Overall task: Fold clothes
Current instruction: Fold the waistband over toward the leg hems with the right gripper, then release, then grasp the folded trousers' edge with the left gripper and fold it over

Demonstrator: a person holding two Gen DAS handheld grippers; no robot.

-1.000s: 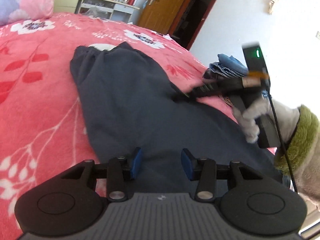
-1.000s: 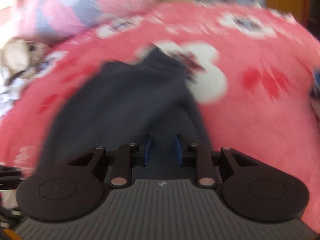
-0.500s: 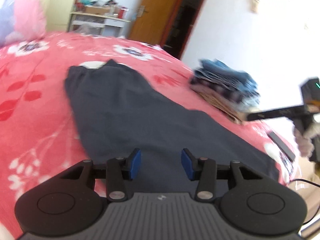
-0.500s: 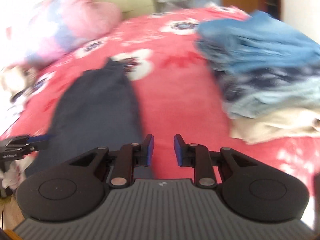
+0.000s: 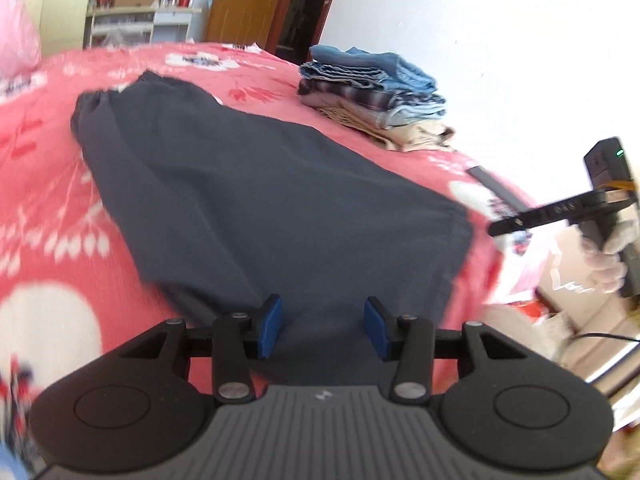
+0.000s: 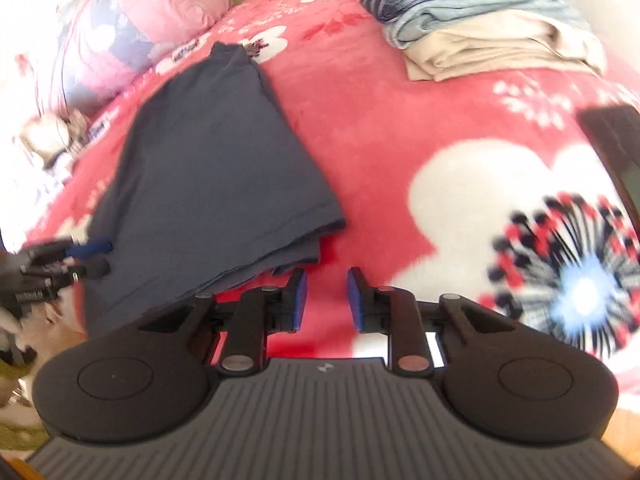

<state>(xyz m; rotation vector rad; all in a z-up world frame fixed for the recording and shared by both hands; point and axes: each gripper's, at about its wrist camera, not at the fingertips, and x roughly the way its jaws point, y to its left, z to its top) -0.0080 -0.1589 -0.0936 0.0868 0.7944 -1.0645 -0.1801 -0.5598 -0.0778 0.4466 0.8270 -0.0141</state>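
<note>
the dark navy folded cotton trousers [image 5: 256, 200] lie flat on the pink floral fleece blanket [image 6: 400, 128]; left gripper [image 5: 322, 326] spread above their near hem, nothing pinched; right gripper [image 6: 323, 300] at four o'clock of them, slightly parted, empty.

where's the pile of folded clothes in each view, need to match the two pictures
Left wrist view: the pile of folded clothes sits upper right of centre, on the far side of the red bedspread, beyond the dark trousers.
Right wrist view: the pile fills the upper right, cut by the top edge.
Shared landmark: the dark trousers, lying flat to the left of the pile in both.
</note>
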